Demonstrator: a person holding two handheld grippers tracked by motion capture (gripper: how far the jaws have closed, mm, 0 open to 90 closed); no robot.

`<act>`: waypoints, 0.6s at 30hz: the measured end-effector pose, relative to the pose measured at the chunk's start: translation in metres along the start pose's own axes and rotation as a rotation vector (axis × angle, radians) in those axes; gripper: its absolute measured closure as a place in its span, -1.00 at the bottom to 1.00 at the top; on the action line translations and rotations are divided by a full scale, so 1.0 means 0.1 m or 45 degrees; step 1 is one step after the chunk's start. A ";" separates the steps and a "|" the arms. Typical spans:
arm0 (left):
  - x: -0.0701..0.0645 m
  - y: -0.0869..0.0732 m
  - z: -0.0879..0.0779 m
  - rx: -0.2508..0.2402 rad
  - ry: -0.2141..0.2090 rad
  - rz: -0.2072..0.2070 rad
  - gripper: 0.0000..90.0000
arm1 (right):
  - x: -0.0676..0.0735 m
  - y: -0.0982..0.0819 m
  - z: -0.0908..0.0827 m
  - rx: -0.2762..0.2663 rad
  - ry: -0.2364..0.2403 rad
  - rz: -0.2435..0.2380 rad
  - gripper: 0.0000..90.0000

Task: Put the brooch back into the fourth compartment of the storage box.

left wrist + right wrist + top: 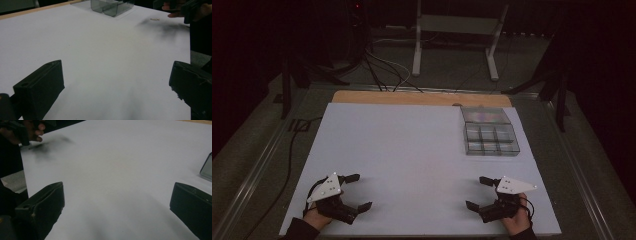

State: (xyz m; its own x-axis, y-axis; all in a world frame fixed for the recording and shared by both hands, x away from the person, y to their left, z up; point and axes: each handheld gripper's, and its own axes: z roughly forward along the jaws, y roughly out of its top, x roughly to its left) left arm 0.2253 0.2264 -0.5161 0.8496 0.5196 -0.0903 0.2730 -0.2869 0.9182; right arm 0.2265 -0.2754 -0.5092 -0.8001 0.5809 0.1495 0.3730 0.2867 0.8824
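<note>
Room: dim, with cables and a white frame on the floor behind the desk (362, 97).
Surface: a white sheet (412, 160) covers the desk, a strip of wood left bare at the far edge.
Box: a clear compartment box (490, 131) sits at the far right of the sheet, lid open, well apart from both hands; I can't tell what it holds.
Small item: a tiny pale thing (155, 19) lies near the right hand.
Left gripper (359, 191): near corner, jaws wide apart, empty.
Right gripper (478, 192): opposite corner, jaws likewise spread, empty.
Why so: both look parked at the near edge, probably a ready pose.
</note>
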 end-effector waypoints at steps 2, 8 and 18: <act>0.00 0.00 0.00 -0.002 0.002 0.002 -0.97 | 0.01 0.00 0.01 0.008 0.014 -0.005 -1.00; 0.00 0.00 0.00 -0.003 -0.001 -0.001 -0.97 | 0.04 0.01 0.03 0.035 0.031 -0.011 -1.00; 0.01 0.00 -0.01 -0.010 0.005 -0.005 -0.97 | 0.14 0.11 0.10 0.059 0.116 -0.044 -1.00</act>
State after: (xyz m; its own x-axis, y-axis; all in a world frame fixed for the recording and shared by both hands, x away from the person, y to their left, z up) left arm 0.2254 0.2278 -0.5161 0.8468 0.5238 -0.0924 0.2727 -0.2786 0.9209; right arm 0.2242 -0.2572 -0.5019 -0.8517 0.4987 0.1612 0.3641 0.3418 0.8664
